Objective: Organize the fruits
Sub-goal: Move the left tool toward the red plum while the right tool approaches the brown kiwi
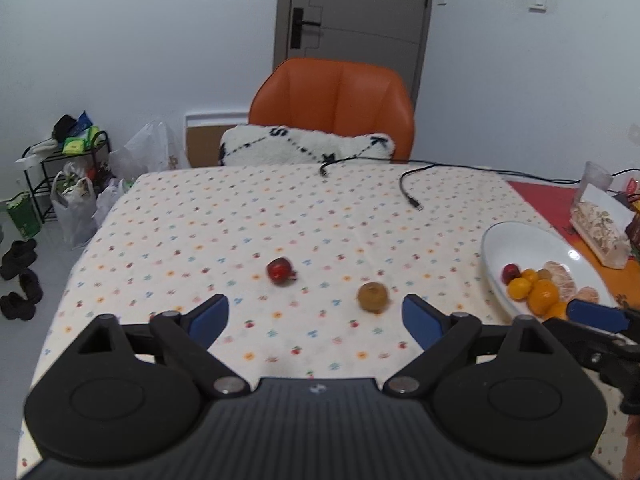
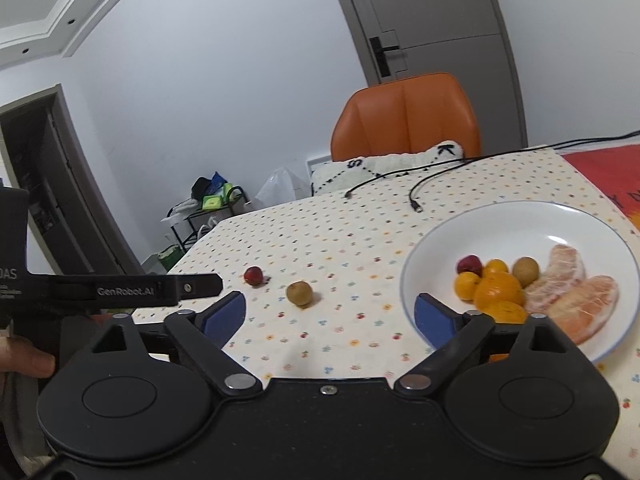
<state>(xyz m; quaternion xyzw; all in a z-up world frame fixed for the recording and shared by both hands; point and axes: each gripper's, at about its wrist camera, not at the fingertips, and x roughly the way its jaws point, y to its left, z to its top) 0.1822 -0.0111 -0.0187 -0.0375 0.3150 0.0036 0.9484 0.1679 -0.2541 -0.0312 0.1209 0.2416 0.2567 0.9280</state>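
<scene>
Both tongs, left gripper [image 1: 316, 316] and right gripper [image 2: 330, 314], gape wide, empty; risk: small round red fruit [image 1: 281, 271] and brownish-green fruit [image 1: 373, 297] roll toward tablecloth edge if nudged

Soft, even indoor light leaves only faint shadows under the fruit, a small glare spot marks the white plate [image 1: 520, 236], and fisheye bending darkens the corners.

Tablecloth [image 1: 240, 208]: printed cloth, matt. Plate [image 2: 500, 224]: glossy white ceramic. Chair [image 1: 332, 100]: smooth orange leather. Cushion [image 1: 304, 146]: fuzzy fabric. Red fruit [image 1: 281, 271]: shiny skin.
</scene>
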